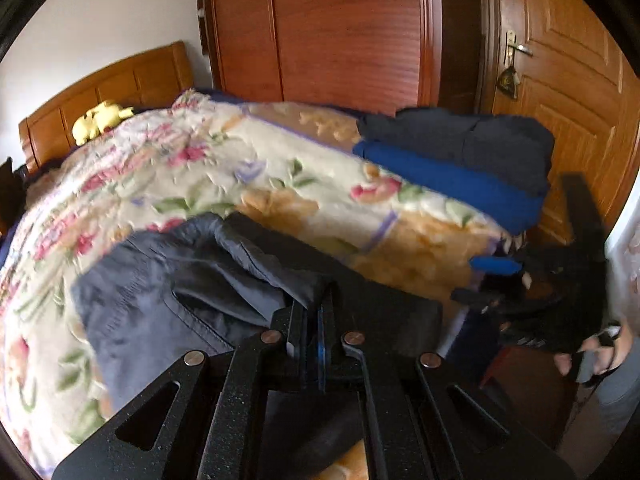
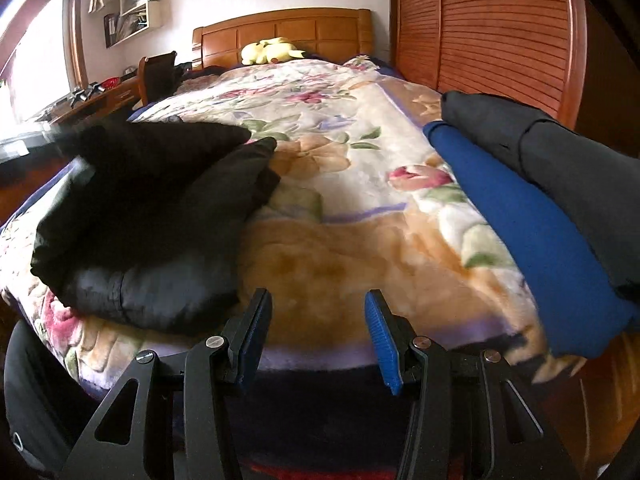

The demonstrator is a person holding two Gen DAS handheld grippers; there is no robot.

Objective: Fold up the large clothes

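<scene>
Left claw (image 1: 316,320) clamped on dark jacket (image 1: 168,280) over floral blanket (image 1: 224,168), right claw (image 2: 318,332) apart, empty; single-point pinch risks fabric slipping, or bunching against folded stack (image 2: 540,184).

A bed (image 2: 352,240) under a floral blanket carries a dark jacket (image 2: 152,216) near its left edge, folded blue and dark clothes (image 2: 532,208) at its right edge, and a yellow plush toy (image 2: 272,51) by the headboard.
</scene>
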